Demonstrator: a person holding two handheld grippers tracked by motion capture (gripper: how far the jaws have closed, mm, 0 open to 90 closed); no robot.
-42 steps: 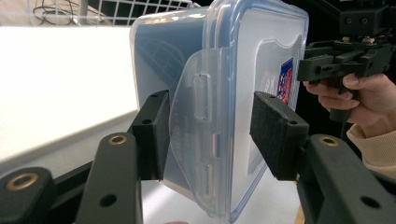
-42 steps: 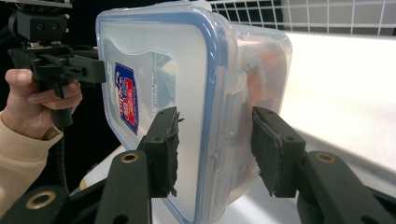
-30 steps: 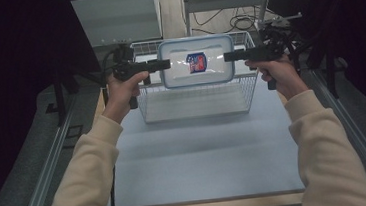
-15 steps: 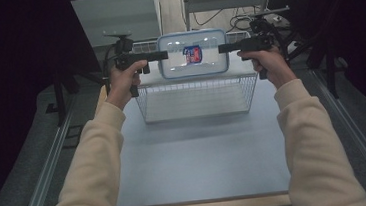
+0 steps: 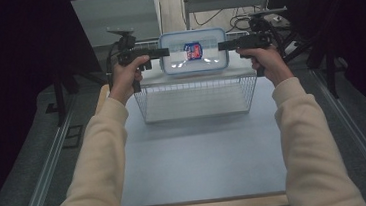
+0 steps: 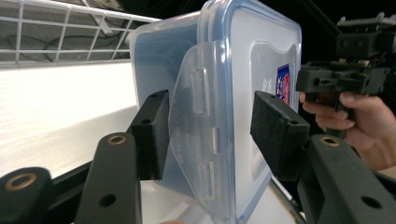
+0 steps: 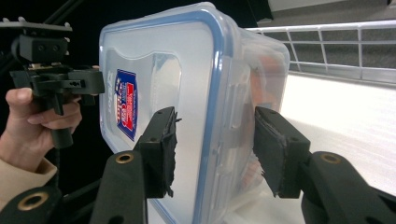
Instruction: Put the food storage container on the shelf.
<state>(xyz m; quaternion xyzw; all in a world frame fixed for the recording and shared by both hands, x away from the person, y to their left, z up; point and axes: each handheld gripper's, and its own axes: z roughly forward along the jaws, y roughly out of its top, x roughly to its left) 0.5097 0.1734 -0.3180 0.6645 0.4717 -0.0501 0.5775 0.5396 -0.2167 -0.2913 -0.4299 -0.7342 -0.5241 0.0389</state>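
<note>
Both claws clamped on one clear lidded container, one on each end.

Left gripper pinches the left end, pads either side of the lid's clip flap; right gripper grips the opposite end across lid and body. The box sits lid toward the camera, red-and-blue sticker showing, held up over the far rim of the wire basket on the table.

1. We see a lab or test room rather than a home.
2. A plain blue-grey worktop stands between dark curtains.
3. Loose cables and metal rails surround it.
</note>
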